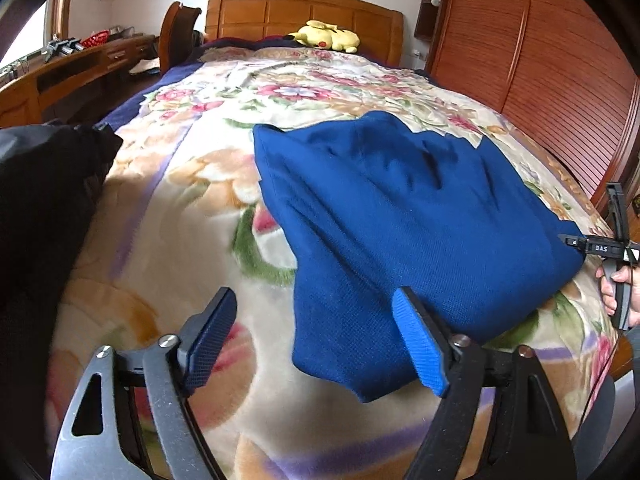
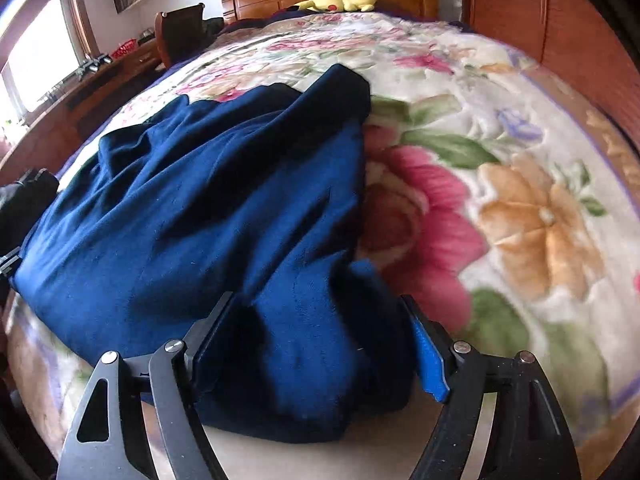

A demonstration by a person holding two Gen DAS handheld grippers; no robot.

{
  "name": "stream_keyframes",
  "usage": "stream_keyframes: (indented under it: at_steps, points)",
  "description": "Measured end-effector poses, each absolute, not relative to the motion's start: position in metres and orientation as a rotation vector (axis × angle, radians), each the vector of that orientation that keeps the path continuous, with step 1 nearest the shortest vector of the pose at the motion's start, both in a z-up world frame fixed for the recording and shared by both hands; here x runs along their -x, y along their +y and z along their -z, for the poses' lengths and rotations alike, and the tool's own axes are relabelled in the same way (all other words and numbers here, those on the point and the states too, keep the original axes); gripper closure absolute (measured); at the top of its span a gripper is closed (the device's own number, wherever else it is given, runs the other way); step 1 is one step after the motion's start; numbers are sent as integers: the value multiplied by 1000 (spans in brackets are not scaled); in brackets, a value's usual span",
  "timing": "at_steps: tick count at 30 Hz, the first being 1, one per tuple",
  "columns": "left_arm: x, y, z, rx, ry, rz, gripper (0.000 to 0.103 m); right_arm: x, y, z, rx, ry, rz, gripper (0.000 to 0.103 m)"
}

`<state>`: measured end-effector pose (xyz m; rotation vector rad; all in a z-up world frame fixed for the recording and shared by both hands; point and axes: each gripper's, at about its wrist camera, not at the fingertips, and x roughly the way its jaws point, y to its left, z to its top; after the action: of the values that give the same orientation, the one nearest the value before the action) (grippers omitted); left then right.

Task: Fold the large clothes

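In the left wrist view, the left gripper (image 1: 316,340) hovers over a plush floral blanket (image 1: 188,184) spread across a wooden bed, its two blue-padded fingers (image 1: 420,344) spread wide apart with nothing between them. A deep blue knitted garment (image 1: 400,216) lies on the blanket, folded into a rough slab. Its near corner reaches into the gap between the jaws from the right-hand side, and the right-hand finger stands over the cloth, though contact cannot be judged. The bulk of the garment stretches ahead and to the right of the jaws. Past the garment's far right corner, the right gripper (image 1: 578,245) shows as a black bar with a white label, held by a bare hand (image 1: 616,292) at the frame's edge. Left of the jaws sits a dark black bundle of fabric (image 1: 44,184). Far ahead, a yellow plush toy (image 1: 326,36) rests against the wooden headboard (image 1: 304,16).

In the right wrist view, the right gripper (image 2: 320,344) has its fingers parted, and a bunched fold of the blue garment (image 2: 224,208) fills the space between them. The cloth lies against both pads, so the jaws bracket it; whether they squeeze it cannot be told. The rest of the garment spreads ahead and to the left of the jaws, with bare blanket (image 2: 520,200) to their right.
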<state>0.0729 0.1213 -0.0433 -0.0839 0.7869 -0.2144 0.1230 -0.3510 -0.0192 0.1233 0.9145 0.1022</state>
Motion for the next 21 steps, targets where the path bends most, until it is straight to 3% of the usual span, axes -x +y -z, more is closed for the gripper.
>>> stream_keyframes:
  at_steps: [6,9,10,13,21]
  points:
    - [-65,112,46,58,798,254,53,-123,-352,23,-152,924,-186,50]
    - [-63,108,47,60,810,279,74,-129,-351,22,-143,893,-219,67]
    - [-62,108,45,46,806,261,90,-129,-349,21,-136,881,-216,73]
    - [-55,110,36,58,779,253,94,-118,-347,9,-99,833,-213,78]
    - [-18,108,16,63,725,255,96,-74,-349,-28,-26,725,-233,80]
